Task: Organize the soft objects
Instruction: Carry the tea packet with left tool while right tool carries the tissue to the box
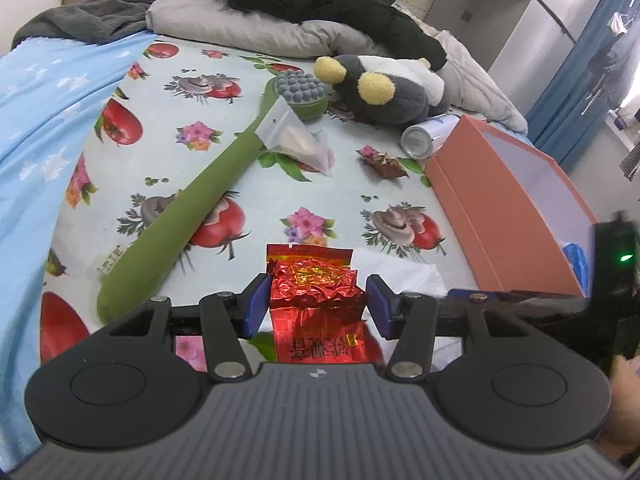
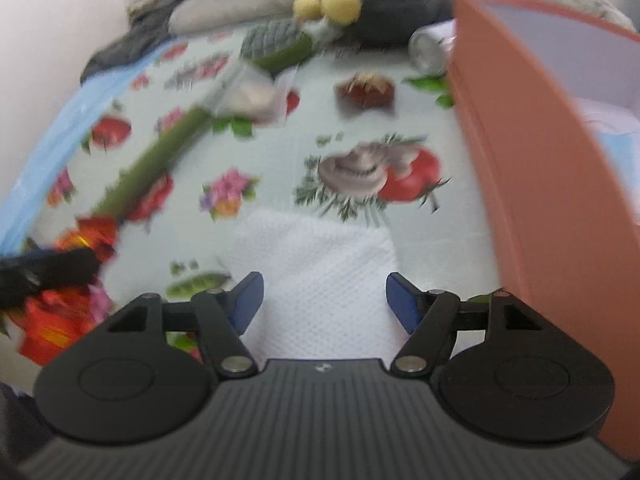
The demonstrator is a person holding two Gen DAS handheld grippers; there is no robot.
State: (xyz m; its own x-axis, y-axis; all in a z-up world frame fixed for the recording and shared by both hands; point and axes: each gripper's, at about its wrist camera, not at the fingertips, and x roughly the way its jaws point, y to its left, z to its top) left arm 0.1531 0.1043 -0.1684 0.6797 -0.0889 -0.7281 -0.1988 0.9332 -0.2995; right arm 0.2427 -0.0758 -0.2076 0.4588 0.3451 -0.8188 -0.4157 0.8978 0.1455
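**Inspector A:** Presently, largest item first: the orange box sits open at the right of the bed. Its near wall stands just beside the right tongs. Risk: a lift from here could strike that wall.

**Inspector B:** Noted. State of those tongs?

**A:** Released, jaws apart, nothing pinched. The white tissue lies flat on the bed beneath and between them. It looks thin and limp; in my judgement a shallow close would slide over it or take one layer only.

**B:** And the left tongs?

**A:** They straddle the red foil packet. The left pad seems to touch its edge; a sliver of gap shows at the right. I cannot tell whether it is gripped. Crinkled foil may slip or crush.

**B:** Orientation of the packet?

**A:** Long axis runs near to far along the tongs' line, with the flat sealed end pointing far and the printed end under the tongs. It lies near centre on the bed, left of the tissue.
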